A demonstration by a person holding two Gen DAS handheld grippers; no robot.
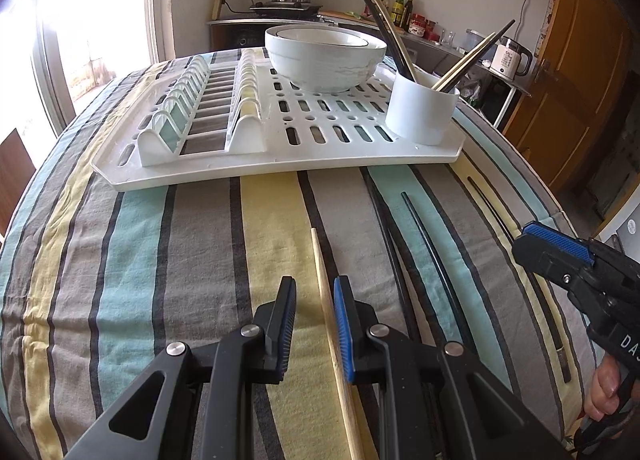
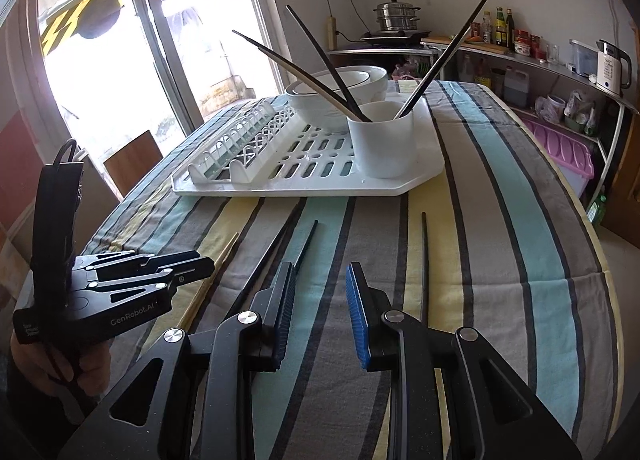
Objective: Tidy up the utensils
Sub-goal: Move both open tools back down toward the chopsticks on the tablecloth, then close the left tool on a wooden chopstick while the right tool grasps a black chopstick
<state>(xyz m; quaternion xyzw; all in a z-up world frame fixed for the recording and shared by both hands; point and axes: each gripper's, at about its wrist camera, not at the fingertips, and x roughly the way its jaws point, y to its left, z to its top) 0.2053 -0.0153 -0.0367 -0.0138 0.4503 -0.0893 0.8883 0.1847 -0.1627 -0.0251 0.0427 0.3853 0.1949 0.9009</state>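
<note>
the left tongs [image 1: 315, 292] stand apart around a pale wooden chopstick [image 1: 323, 292] lying flat on the striped desk [image 1: 160, 260], touching the right pad only. the right tongs [image 2: 320, 284] hang apart and empty above black chopsticks [image 2: 276, 260]. risk: closing off-centre could roll or pivot the thin stick out, or pinch the cloth, before it reaches the white cup [image 1: 424, 108].
</note>
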